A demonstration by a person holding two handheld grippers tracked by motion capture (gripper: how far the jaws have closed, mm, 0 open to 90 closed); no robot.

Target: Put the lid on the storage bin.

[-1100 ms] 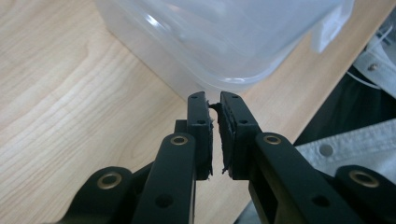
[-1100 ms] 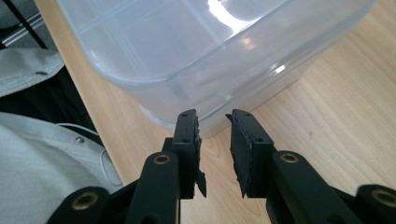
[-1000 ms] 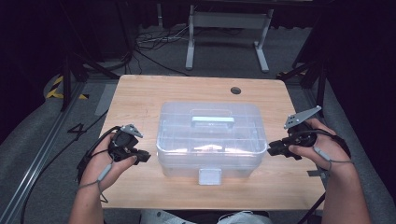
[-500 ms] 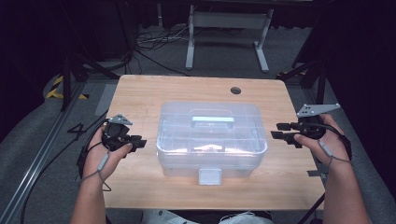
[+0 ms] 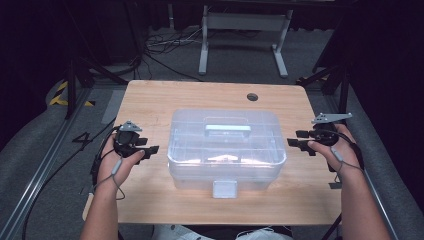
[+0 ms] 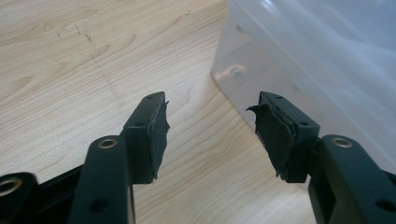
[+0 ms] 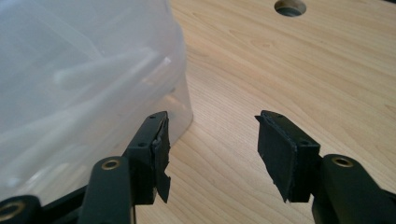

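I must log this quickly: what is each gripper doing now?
Left gripper: open, jaws just opening, nothing between them, beside the box.
Right gripper: open, jaws just opening, nothing between them.

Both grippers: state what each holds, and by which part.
Nothing is held. The left gripper and right gripper have just been opening, jaws apart and empty, either side of the plastic box.

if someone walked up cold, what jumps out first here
The clear plastic box with its pale handle, shut and sitting mid-table on the wooden table. Next, the left gripper and right gripper flanking its two ends, jaws just opened wide, nothing between them, neither touching the box.
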